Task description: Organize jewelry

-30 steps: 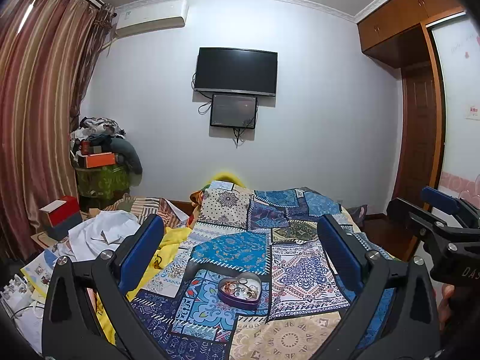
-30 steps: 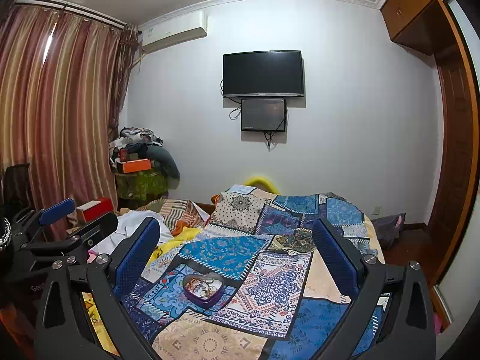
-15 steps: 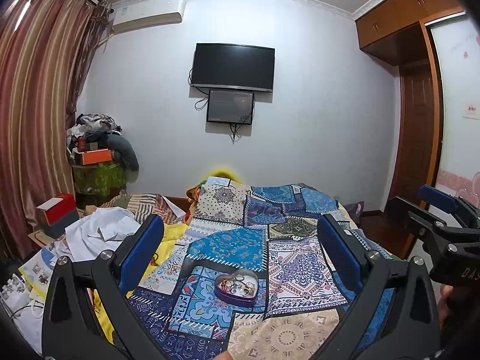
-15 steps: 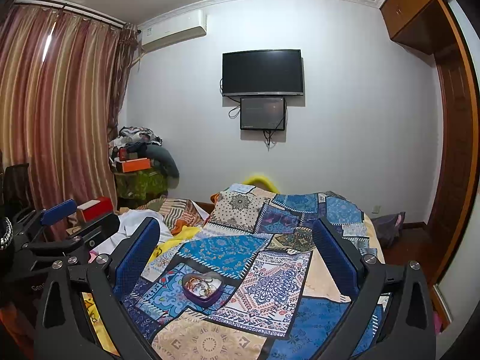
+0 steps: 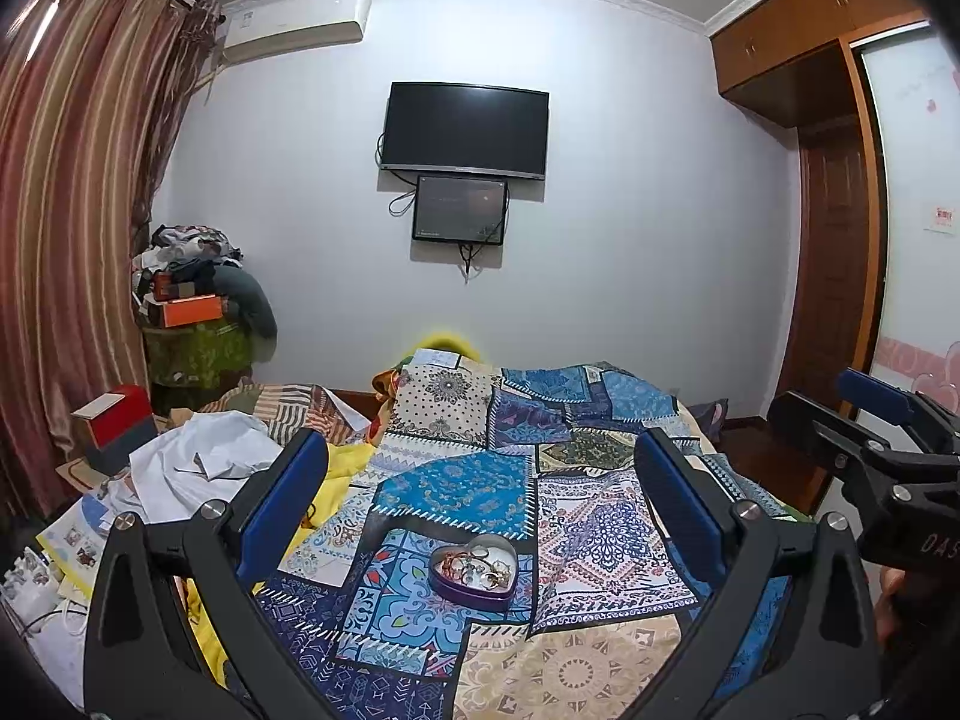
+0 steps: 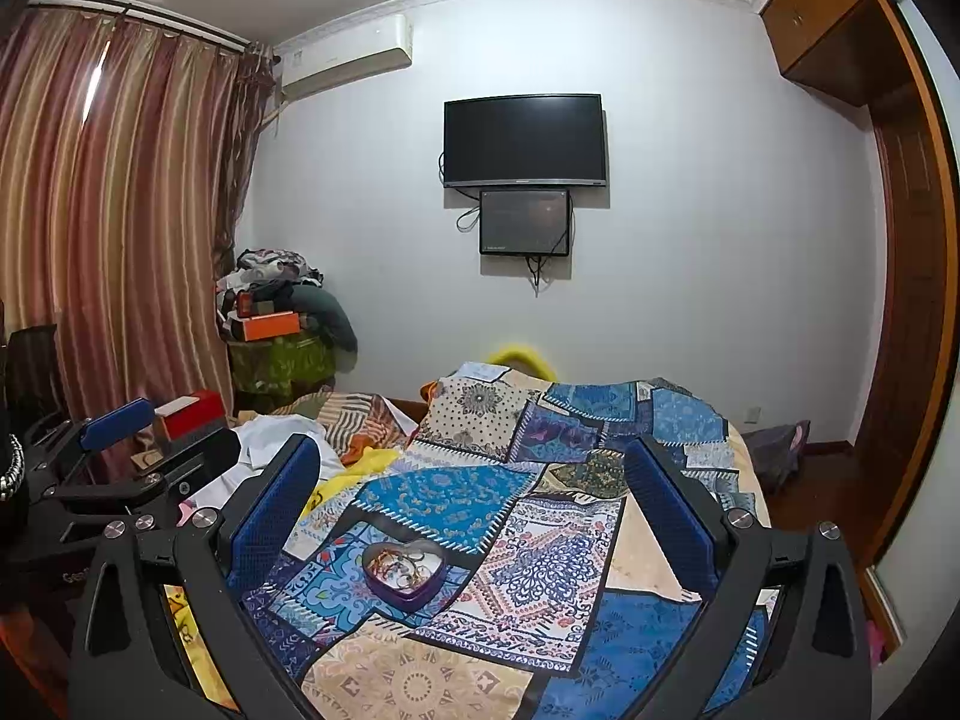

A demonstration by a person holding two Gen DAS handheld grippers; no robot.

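A purple heart-shaped tin (image 5: 474,570) holding several rings and bracelets sits on the patchwork bedspread (image 5: 576,516); it also shows in the right wrist view (image 6: 403,573). My left gripper (image 5: 477,456) is open and empty, held above and short of the tin. My right gripper (image 6: 465,453) is open and empty too, with the tin low and left between its fingers. The right gripper shows at the right edge of the left wrist view (image 5: 882,420), and the left gripper at the left edge of the right wrist view (image 6: 120,426).
White cloth (image 5: 192,462) and papers lie on the bed's left side. A red box (image 5: 114,420) and a cluttered stand (image 5: 192,324) are by the curtain. A wall television (image 5: 465,129) hangs ahead; a wooden door (image 5: 840,276) is at the right.
The left wrist view has drifted slightly, so the tin sits a little lower and more central between the fingers. The right view is nearly unchanged. Both grippers stay open.
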